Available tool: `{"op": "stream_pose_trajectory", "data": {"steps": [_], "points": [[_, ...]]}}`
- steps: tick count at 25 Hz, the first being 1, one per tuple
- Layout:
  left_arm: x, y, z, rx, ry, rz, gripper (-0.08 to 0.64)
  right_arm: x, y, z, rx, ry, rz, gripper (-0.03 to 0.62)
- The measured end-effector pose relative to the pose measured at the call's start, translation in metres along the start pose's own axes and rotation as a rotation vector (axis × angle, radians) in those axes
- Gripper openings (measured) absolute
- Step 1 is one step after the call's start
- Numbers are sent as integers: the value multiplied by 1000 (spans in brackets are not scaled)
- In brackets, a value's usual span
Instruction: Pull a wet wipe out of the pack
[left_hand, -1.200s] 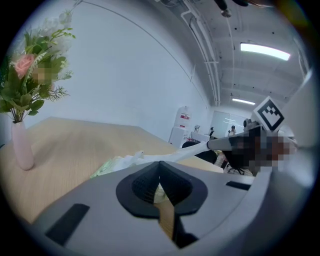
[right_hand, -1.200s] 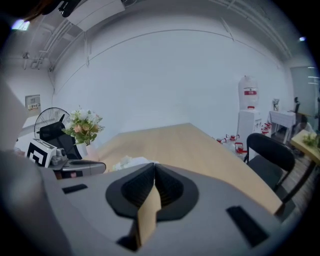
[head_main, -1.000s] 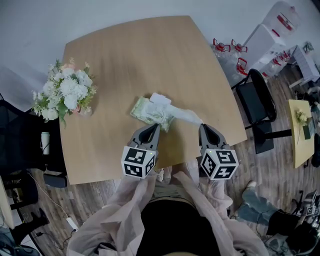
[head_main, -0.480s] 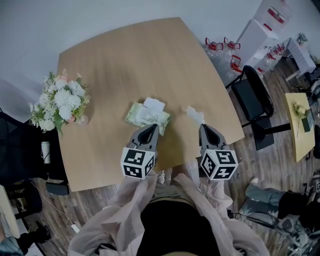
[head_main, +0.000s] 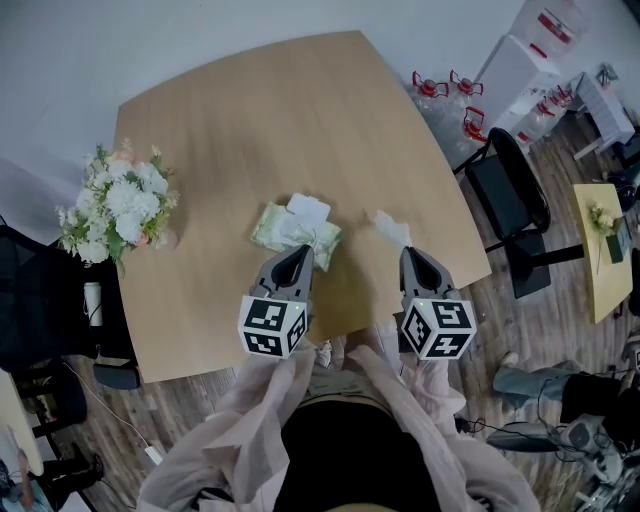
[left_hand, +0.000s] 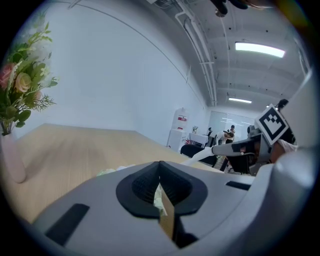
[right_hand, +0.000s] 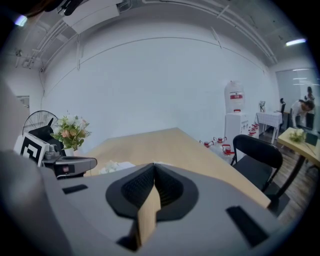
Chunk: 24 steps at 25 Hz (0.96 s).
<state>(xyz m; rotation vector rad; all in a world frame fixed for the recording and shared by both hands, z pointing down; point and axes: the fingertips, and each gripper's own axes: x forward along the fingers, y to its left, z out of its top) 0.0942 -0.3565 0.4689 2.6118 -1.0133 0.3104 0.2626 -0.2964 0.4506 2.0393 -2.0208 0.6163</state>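
The wet wipe (head_main: 388, 227) has come free of the pack (head_main: 295, 228), pinched in the right tongs (head_main: 406, 253). The left tongs (head_main: 303, 252) clamp the pack. The pull looks done.

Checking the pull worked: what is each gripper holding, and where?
Right gripper pinches the freed wet wipe by its near end; left gripper clamps the pack at its near edge.

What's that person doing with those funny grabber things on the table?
A person is getting a wet wipe out of its green pack on the wooden table. The left hand-held gripper pinches the pack to hold it down. The right hand-held gripper is shut on the white wipe, which is already free of the pack.
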Motion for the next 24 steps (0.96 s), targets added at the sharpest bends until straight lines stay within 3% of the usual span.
{"op": "stream_pose_trajectory", "data": {"steps": [24], "points": [[-5, 1, 1, 16, -2, 34, 11, -1, 3, 1, -29, 7, 39, 12]]}}
